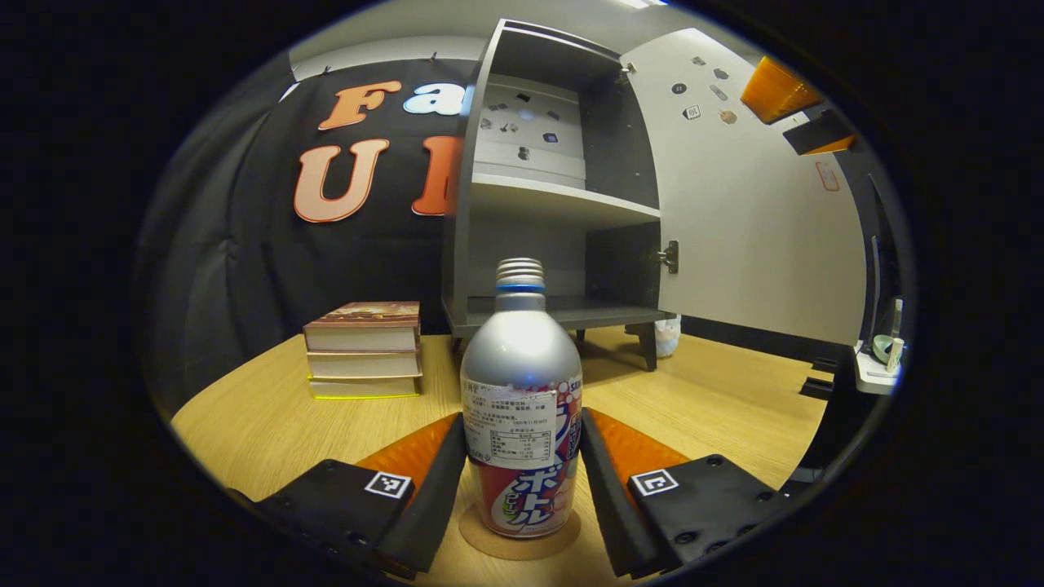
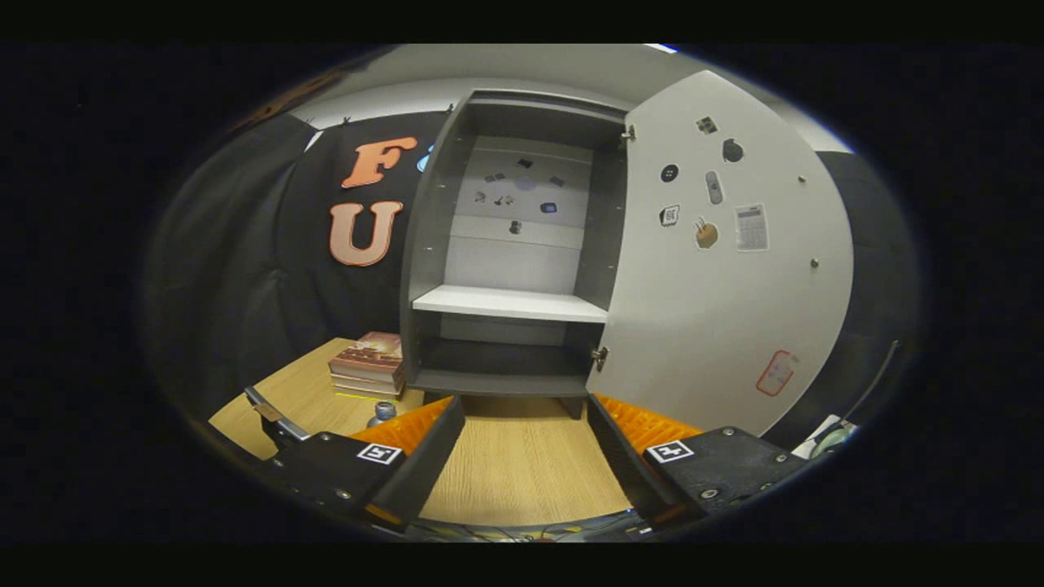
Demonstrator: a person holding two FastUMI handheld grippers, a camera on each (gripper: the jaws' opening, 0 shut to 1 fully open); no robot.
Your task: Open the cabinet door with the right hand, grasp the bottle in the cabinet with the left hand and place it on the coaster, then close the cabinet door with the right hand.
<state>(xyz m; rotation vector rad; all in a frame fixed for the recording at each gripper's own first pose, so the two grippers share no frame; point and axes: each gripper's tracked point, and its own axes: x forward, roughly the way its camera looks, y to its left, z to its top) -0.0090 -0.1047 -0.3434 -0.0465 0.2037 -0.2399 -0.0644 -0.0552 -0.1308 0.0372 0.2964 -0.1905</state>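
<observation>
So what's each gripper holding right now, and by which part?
The left gripper has the bottle between its fingers at the lower body, by the label, standing on the coaster; whether they press it can't be told. The right gripper is open and holds nothing.

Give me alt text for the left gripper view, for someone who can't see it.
A silver bottle stands upright on a round coaster on a wooden table, between the open fingers of the left gripper. Behind it, a grey cabinet has its door swung open to the right, and a stack of books sits to the left.
</observation>
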